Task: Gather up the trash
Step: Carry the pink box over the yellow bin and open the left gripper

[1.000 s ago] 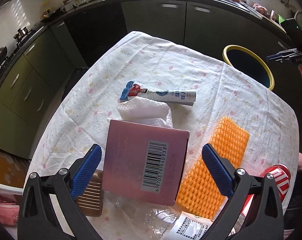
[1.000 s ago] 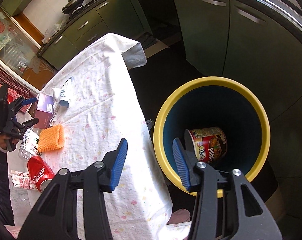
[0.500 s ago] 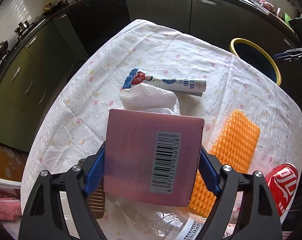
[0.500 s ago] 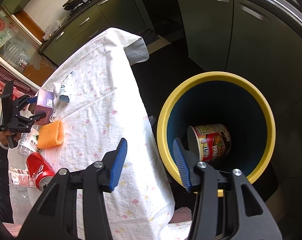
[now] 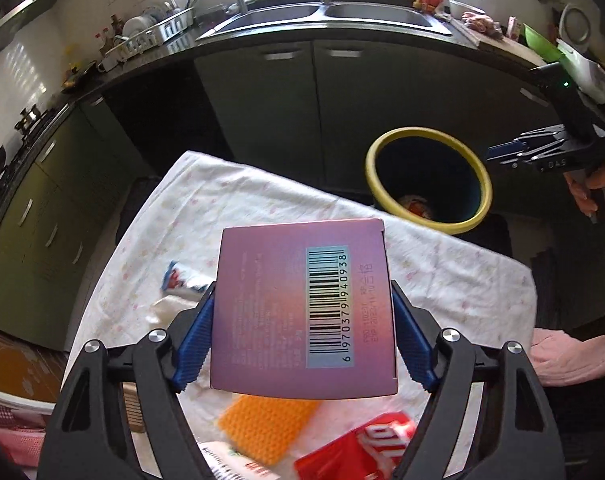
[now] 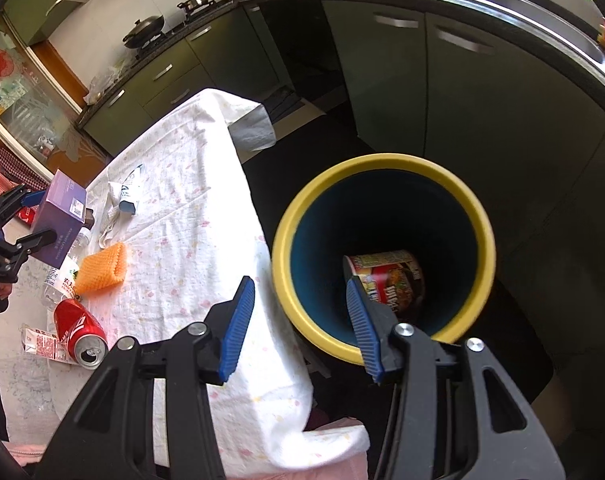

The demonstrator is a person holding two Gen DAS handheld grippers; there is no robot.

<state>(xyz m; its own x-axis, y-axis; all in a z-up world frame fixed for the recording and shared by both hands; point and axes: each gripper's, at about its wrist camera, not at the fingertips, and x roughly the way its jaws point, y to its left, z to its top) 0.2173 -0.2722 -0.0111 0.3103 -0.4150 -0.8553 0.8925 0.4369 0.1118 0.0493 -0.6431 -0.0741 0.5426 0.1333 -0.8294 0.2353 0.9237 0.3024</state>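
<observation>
My left gripper (image 5: pixel 302 332) is shut on a pink-purple carton with a barcode (image 5: pixel 302 308) and holds it up above the table; it also shows in the right wrist view (image 6: pixel 60 218). The yellow-rimmed blue bin (image 5: pixel 426 180) stands on the floor beyond the table's far right edge. My right gripper (image 6: pixel 298 320) is open and empty, hovering over the bin's (image 6: pixel 286 240) near rim. A noodle cup (image 6: pixel 386 280) lies inside the bin.
On the flowered tablecloth (image 6: pixel 190 208) lie an orange sponge (image 6: pixel 102 270), a red soda can (image 6: pixel 78 334), a toothpaste tube (image 6: pixel 128 194), a white tissue (image 6: pixel 110 228), a plastic bottle (image 6: pixel 58 280) and a small carton (image 6: pixel 38 344). Dark kitchen cabinets (image 5: pixel 302 100) stand behind.
My left gripper closed on the carton and lifted it off the table, tilting up toward the bin. The right gripper stayed open by the bin, shifting slightly.
</observation>
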